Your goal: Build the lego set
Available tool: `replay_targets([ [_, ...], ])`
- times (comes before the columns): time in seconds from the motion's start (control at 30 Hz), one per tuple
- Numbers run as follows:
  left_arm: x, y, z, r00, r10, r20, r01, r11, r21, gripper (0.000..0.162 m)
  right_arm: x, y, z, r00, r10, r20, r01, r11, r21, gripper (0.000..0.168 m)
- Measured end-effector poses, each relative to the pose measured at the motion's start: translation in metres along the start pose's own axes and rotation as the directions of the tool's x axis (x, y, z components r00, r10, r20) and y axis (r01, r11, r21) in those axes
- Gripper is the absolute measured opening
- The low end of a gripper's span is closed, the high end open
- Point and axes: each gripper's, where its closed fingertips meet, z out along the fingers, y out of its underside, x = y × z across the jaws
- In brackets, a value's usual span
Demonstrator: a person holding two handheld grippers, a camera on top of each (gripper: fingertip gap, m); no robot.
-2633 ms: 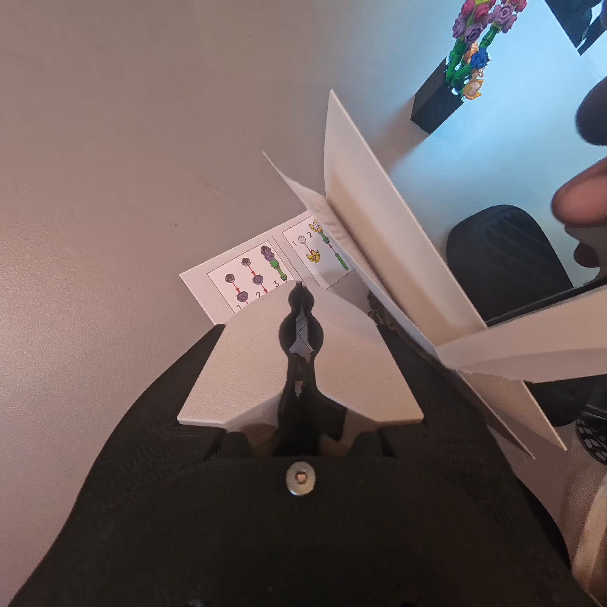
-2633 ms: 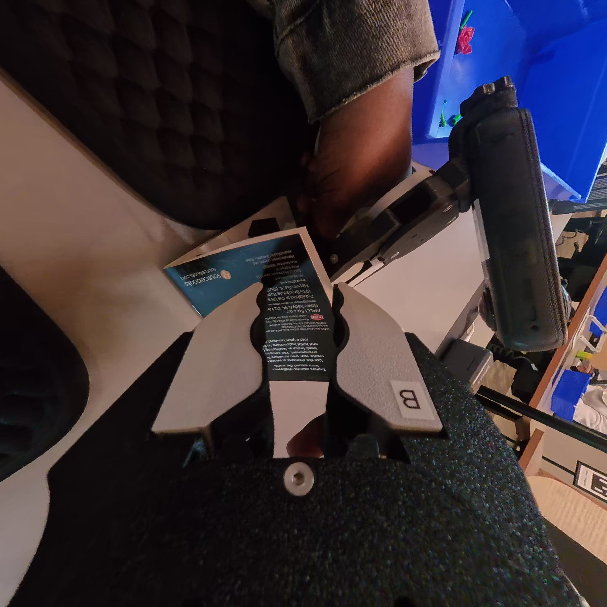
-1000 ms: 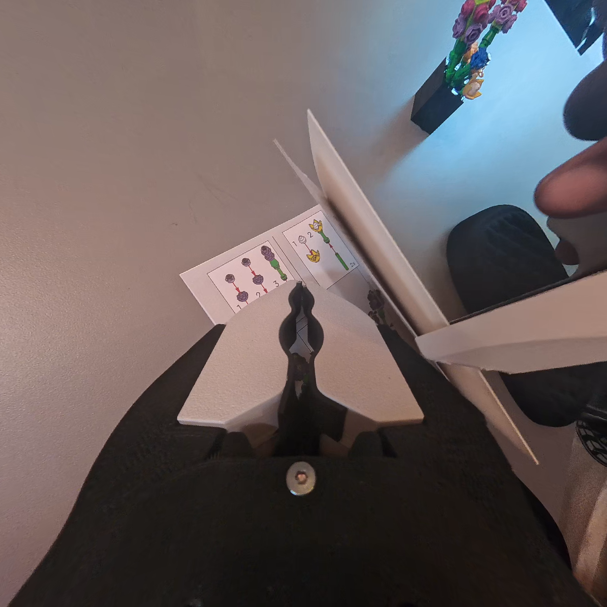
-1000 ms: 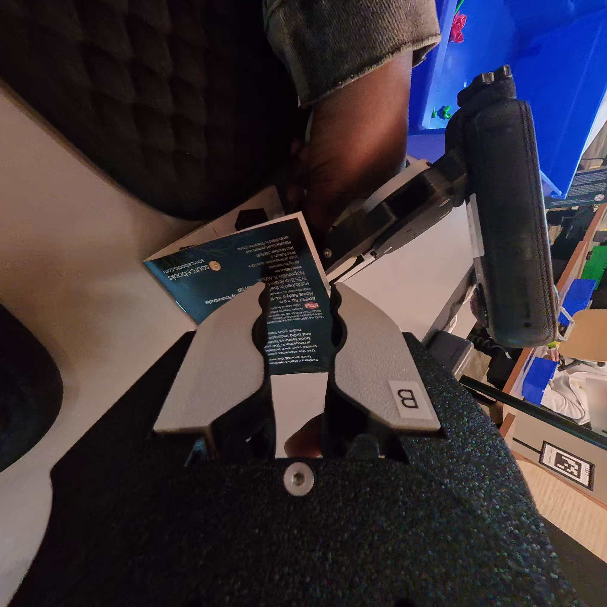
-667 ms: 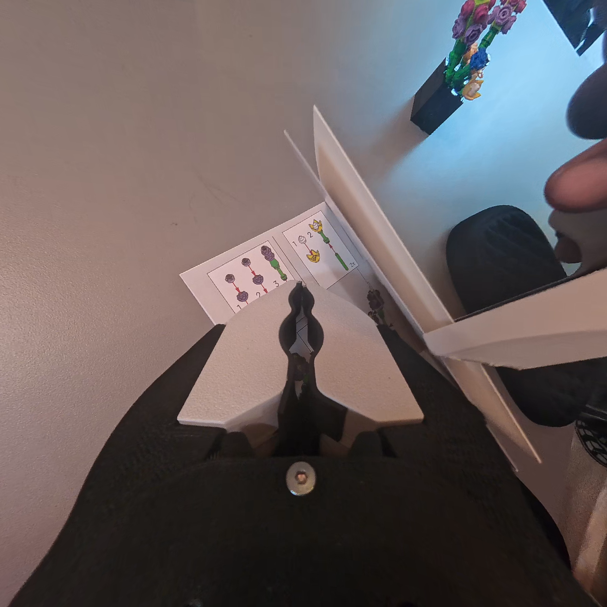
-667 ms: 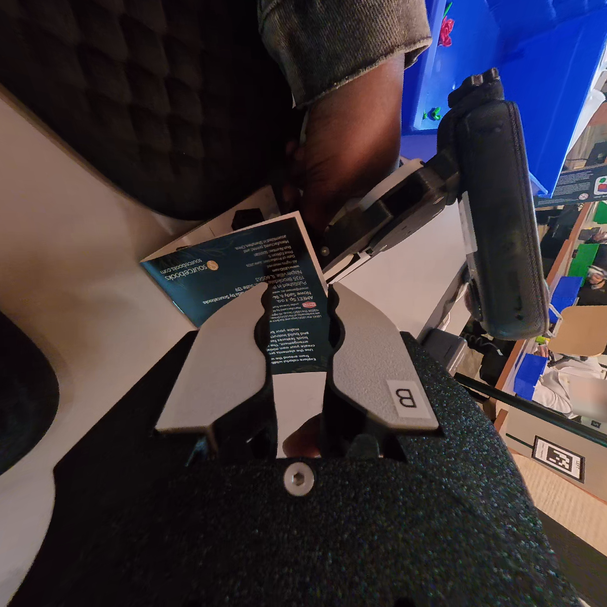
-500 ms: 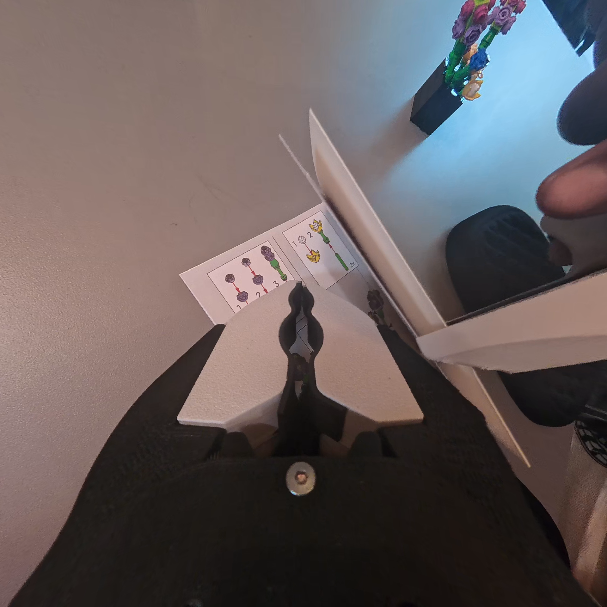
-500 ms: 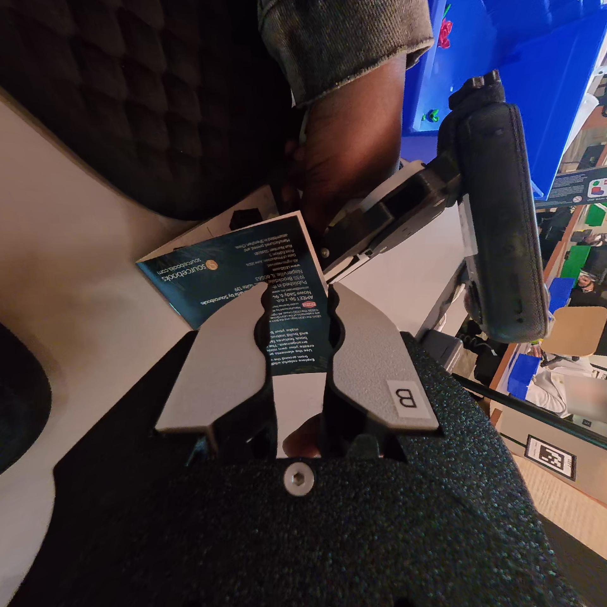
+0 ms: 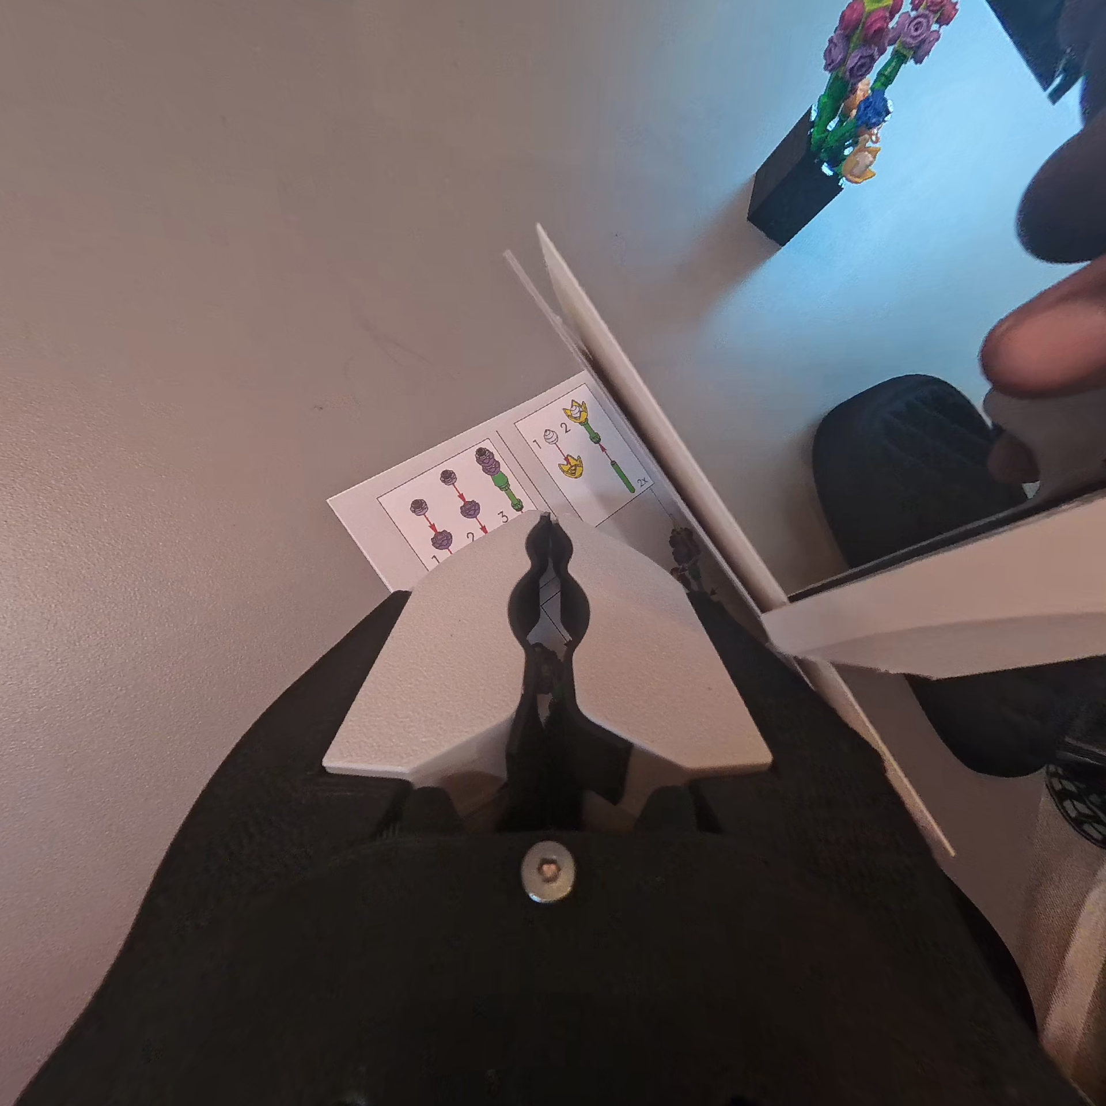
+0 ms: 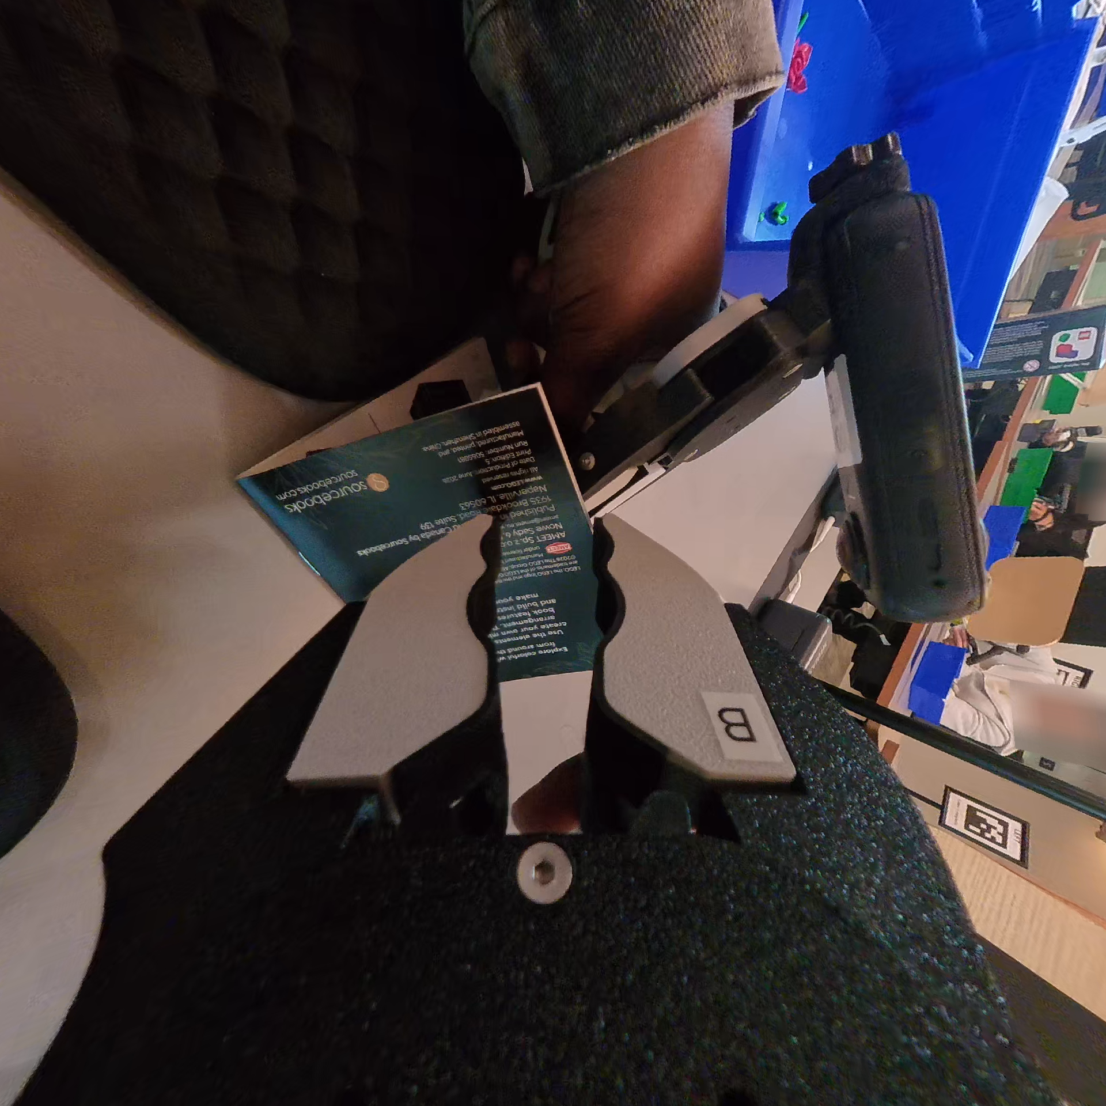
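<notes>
The instruction booklet lies open on the grey table; its page of flower steps [image 9: 479,497] faces up. My left gripper [image 9: 546,519] is shut, tips touching over that page. Something small and dark sits deep between its fingers; I cannot tell whether it is a piece or print. The booklet's teal back cover [image 10: 419,509] stands lifted, seen as a white edge-on sheet [image 9: 646,419]. My right gripper [image 10: 544,526] is open, tips against the cover's outer face; one of its fingers [image 9: 957,604] shows beside the cover. A built lego bouquet [image 9: 862,78] stands in a black vase far right.
A black round pad [image 9: 909,473] lies right of the booklet. A person's fingers [image 9: 1053,353] and hand with grey sleeve [image 10: 628,287] hold the tools; the left tool's camera housing [image 10: 886,371] is close. A blue bin [image 10: 957,149] holds a red [image 10: 799,57] and a green piece. Tip to tip, the grippers are about 7 centimetres apart.
Little has changed. The lifted cover's top edge has leaned slightly over the open page. Both grippers keep their places and states.
</notes>
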Motion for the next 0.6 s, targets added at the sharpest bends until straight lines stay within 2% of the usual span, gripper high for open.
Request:
replay_targets([
  [0.33, 0.0, 0.0, 0.0, 1.0, -0.003, -0.003, 0.003, 1.0, 0.0, 0.001, 0.001, 0.001, -0.004, 0.999, -0.022, -0.034, 0.022, 1.0, -0.013, 0.026],
  [0.6, 0.001, 0.0, 0.0, 1.0, -0.017, -0.02, 0.017, 1.0, 0.002, 0.002, 0.006, 0.003, -0.016, 0.972, -0.04, -0.233, 0.035, 0.999, -0.028, 0.007],
])
